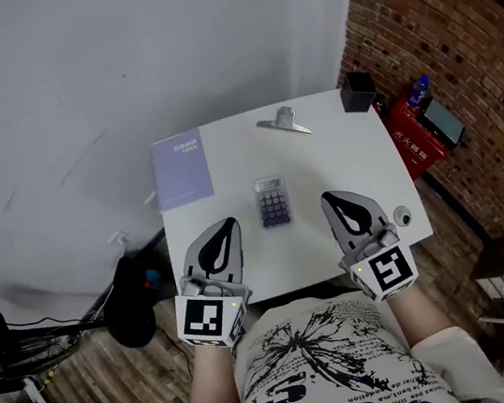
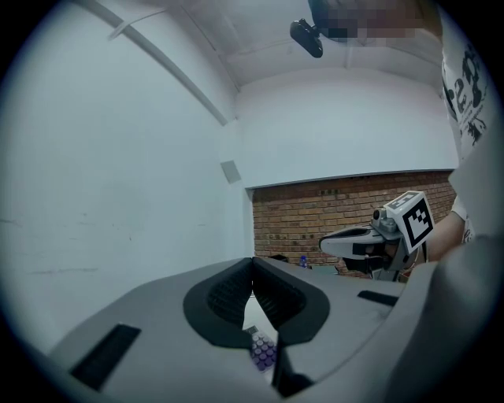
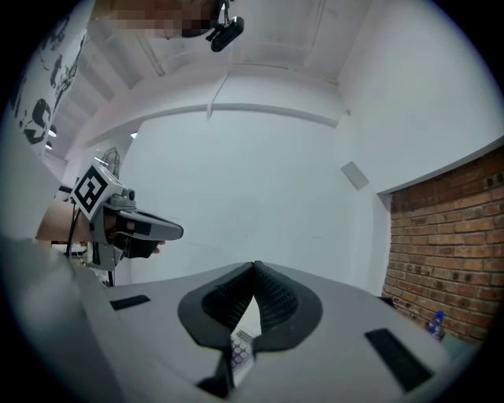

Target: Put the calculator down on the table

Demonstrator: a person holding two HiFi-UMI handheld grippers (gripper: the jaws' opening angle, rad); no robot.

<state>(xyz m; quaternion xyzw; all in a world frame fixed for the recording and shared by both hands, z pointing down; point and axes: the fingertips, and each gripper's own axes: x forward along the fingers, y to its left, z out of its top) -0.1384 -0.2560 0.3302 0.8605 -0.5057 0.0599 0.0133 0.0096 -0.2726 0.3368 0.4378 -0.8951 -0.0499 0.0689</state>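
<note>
The calculator (image 1: 272,203), small with purple keys, lies flat on the white table (image 1: 321,156) between my two grippers. My left gripper (image 1: 227,225) hangs over the table's near edge, left of the calculator, shut and empty. To the calculator's right, my right gripper (image 1: 331,199) is also shut with nothing in it. In the left gripper view the jaws (image 2: 253,261) meet at the tip, and a bit of the calculator (image 2: 264,352) shows below them. The right gripper view has its jaws (image 3: 255,265) touching, with the calculator (image 3: 240,351) underneath.
A pale purple notebook (image 1: 180,167) lies at the table's left. A metal clip (image 1: 284,122) and a black cup (image 1: 358,92) are at the far edge. A small round object (image 1: 402,216) sits near the right corner. A brick wall (image 1: 454,40) rises on the right.
</note>
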